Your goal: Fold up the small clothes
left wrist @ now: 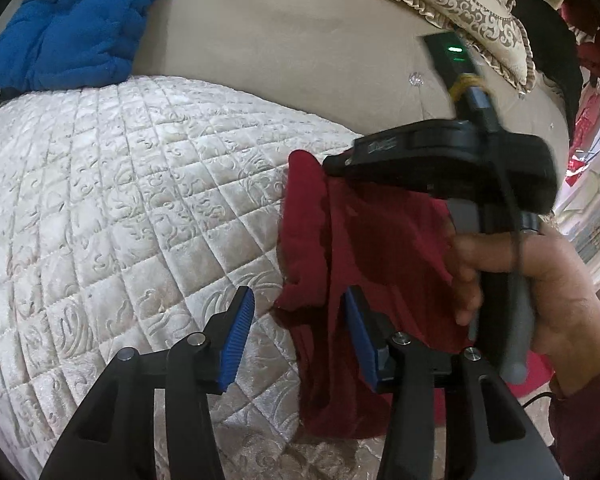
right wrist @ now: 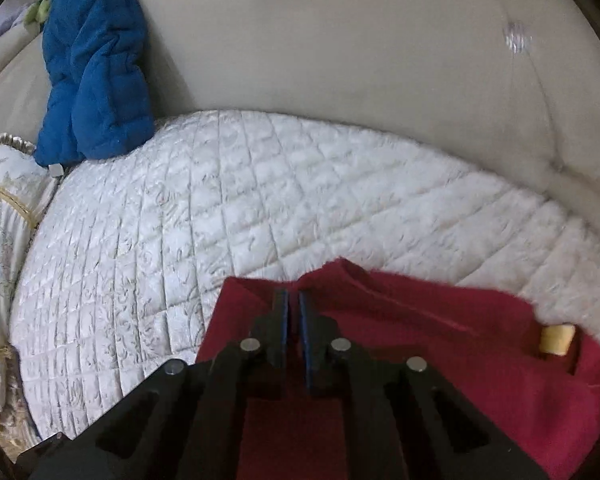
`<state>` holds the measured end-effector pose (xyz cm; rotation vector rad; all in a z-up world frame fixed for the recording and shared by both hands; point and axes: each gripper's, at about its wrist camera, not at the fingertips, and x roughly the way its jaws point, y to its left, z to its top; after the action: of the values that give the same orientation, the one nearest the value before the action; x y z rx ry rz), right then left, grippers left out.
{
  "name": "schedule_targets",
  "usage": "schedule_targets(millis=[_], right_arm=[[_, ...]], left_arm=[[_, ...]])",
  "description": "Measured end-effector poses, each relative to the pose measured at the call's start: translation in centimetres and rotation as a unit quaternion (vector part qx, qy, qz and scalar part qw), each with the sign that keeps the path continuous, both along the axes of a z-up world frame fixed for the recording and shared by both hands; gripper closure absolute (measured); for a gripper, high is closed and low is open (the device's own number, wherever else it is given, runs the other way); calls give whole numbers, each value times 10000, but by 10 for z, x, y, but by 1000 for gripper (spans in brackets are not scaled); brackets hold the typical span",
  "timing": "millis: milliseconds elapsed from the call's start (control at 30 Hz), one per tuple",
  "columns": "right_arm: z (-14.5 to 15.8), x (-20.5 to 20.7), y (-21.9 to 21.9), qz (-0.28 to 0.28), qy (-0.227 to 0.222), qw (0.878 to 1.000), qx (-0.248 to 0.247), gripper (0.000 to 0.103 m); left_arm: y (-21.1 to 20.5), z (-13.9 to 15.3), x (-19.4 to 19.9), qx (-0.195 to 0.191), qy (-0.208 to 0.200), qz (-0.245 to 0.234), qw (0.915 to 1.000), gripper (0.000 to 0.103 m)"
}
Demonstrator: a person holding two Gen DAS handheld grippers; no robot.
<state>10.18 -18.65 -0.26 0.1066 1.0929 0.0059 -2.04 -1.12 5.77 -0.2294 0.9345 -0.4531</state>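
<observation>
A small dark red garment (left wrist: pixel 364 248) hangs above the quilted white seat cover (left wrist: pixel 112 200). In the left wrist view my right gripper (left wrist: pixel 332 168) pinches its top edge and holds it up. My left gripper (left wrist: pixel 296 336) is open, its right blue pad beside the hanging cloth, its left pad over the seat. In the right wrist view my right gripper (right wrist: pixel 294 296) is shut on the red garment (right wrist: pixel 440 344), which spreads below and to the right. A small tan label (right wrist: pixel 556 340) shows on the cloth.
A blue padded garment (left wrist: pixel 72 20) lies at the back left against the beige sofa backrest (left wrist: pixel 284 40); it also shows in the right wrist view (right wrist: pixel 96 64). An ornate cushion (left wrist: pixel 460 4) sits at the back right. Another patterned cushion (right wrist: pixel 0 240) lies at the left edge.
</observation>
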Motion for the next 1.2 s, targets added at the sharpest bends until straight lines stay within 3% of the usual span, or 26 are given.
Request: schedule_targets(millis=[67,100,133,267,400,500,567,667,800,900,1000,1100,1200], right_arm=[[15,-16,-14,-141,-164,9984,530,71],[21,-24,-16,-139,-265,9977,610,60],[30,-36,-19,-126,-422,9975,545,56],[51,-74,-34,-283,-732,9969,-106,54],[39,-98,-65,-1140,-882,9875,-632,54],[12,-95,-78,-1301,-613,9882,-527,55],[13,-94,-72,-1163,-689,9877,-780,54],[26,-97,-72,-1028,-652,9899,-727,54],[53,-128,-98,-1261,-888,9867,-506,52],[65,-153,-125,-1590,-976,9788,-840,43],[65,-173,-170,-2139,-840,9671,-1092,42],[51,-177,-206,-2378,-619,9640,-1019,32],[55,-175,-203,-2351,-591,9630,-1176,30]], left_arm=[[0,0,0,17,-3,-3,10000,77],[0,0,0,29,-12,-3,10000,77],[0,-1,0,41,-11,0,10000,77],[-1,-1,0,63,-23,24,10000,76],[-2,-2,0,120,-45,45,9999,74],[-4,-2,-1,170,-97,29,9998,74],[-5,-2,-1,221,-133,32,9997,74],[-6,-1,-2,246,-198,21,9995,74],[-1,5,-5,90,-313,62,9995,74],[2,10,-7,-72,-415,47,9991,74],[-2,12,-9,-188,-430,-101,9988,70],[-13,9,-11,-39,-438,-253,9987,69],[-23,1,-9,241,-318,-329,9987,69]])
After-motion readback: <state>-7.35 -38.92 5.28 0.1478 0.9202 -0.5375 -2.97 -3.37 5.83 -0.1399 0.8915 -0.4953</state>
